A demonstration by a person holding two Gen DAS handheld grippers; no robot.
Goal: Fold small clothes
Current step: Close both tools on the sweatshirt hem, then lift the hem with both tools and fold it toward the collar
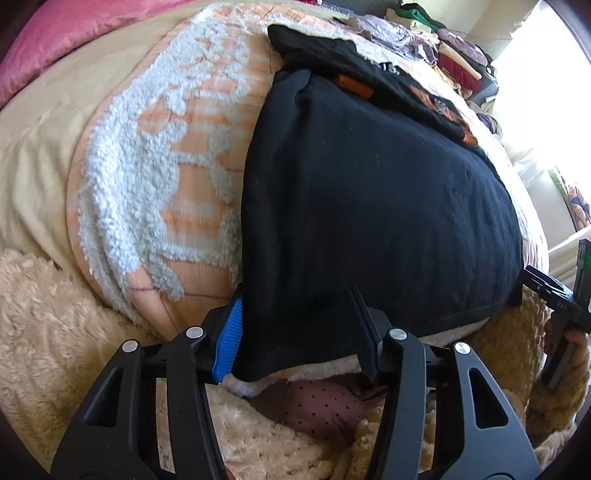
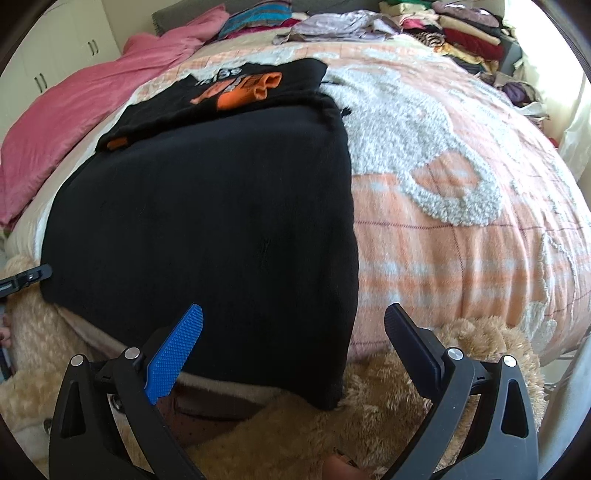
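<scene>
Left gripper (image 1: 295, 325): jaws part-open, astride near-left corner of black garment (image 1: 369, 206); pads not visibly pressing cloth. Right gripper (image 2: 295, 347): jaws wide open, straddling garment's near-right corner, nothing gripped. Tan fleece throw (image 2: 388, 398): 6 o'clock, under both tools. Black garment: spread flat on peach-and-white bedspread (image 2: 461, 229), centre to 9 o'clock in right view. Black shirt with orange print (image 2: 236, 92): 12 o'clock, touching garment's far edge. Pink duvet (image 2: 74, 122): 10 o'clock. Stacked clothes (image 2: 469, 37): 1 o'clock, far edge.

Garment (image 2: 207, 229) flat on blanket (image 2: 461, 229); printed shirt (image 2: 236, 92) behind it; folded stacks (image 2: 469, 33) at far edge.
</scene>
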